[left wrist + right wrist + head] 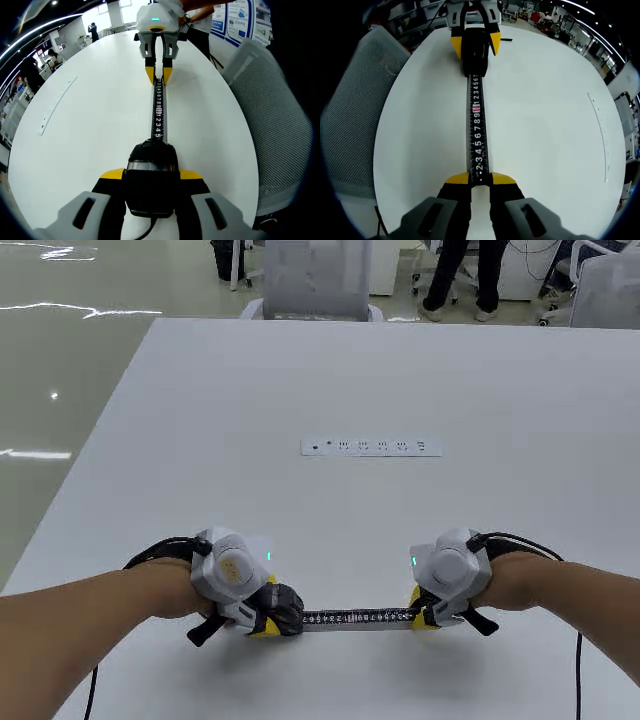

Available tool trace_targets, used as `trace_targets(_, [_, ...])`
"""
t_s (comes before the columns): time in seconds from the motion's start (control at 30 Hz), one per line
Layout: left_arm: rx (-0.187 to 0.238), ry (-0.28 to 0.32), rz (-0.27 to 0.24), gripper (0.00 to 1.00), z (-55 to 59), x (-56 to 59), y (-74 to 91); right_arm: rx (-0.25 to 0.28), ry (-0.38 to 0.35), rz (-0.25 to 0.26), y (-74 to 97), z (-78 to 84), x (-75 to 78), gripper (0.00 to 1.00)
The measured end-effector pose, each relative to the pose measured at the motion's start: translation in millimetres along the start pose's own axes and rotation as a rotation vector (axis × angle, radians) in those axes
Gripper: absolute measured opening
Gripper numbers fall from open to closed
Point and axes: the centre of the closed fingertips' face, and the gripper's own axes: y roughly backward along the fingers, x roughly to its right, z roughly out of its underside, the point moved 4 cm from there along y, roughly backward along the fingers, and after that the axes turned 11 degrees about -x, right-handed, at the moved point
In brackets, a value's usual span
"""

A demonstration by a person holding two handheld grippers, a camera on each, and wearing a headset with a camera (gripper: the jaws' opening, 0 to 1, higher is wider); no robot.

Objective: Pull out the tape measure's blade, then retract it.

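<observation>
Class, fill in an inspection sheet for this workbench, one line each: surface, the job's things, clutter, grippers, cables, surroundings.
Surface: white table, plain.
Job's things: tape measure case; its blade is pulled out, stretched between the grippers.
Clutter: socket strip mid-table; nothing else seen.
Grippers: left gripper shut on the case; right gripper shut on the blade's end.
Cables: black cable trails from the right gripper, and one from the left too.
Surroundings: mesh chair, glossy floor, person standing beyond the table.
</observation>
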Motion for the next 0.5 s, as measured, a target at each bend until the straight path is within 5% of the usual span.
trace_targets(0.5, [-0.001,0.002,0.0,0.33,-0.7,-0.4,0.0,-0.001,-0.015,-0.003,2.4,7.7,-0.9,0.13])
